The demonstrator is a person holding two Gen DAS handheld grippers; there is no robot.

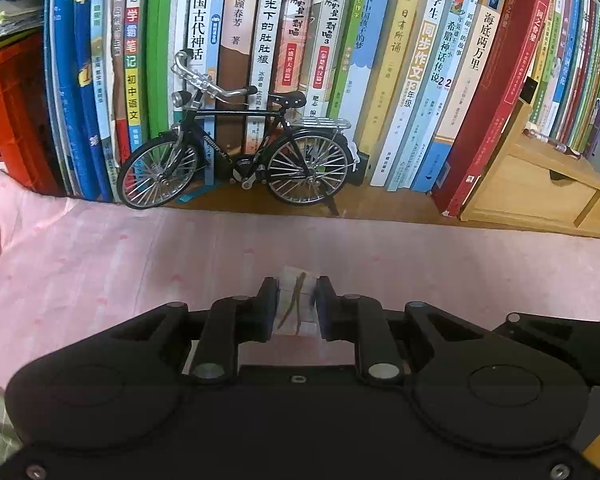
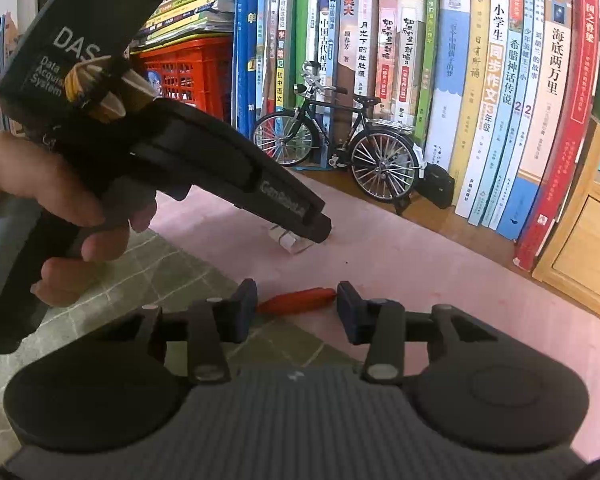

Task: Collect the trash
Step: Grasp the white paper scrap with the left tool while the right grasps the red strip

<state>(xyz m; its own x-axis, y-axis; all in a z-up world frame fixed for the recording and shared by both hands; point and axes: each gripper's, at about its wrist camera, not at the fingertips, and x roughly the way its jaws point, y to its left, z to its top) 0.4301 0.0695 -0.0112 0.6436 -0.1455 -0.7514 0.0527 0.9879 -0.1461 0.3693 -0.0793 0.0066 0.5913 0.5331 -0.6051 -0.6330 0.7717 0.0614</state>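
My left gripper is shut on a small clear wrapper with a brown streak, resting on the pink cloth. In the right wrist view a hand holds that left gripper, its tips down on the same clear wrapper. My right gripper is low over the cloth, with a thin red scrap lying crosswise between its blue pads. Each end of the scrap meets a pad.
A model bicycle stands at the cloth's far edge before a row of upright books. A red crate sits at left and a wooden drawer box at right. A grey-green checked mat borders the cloth.
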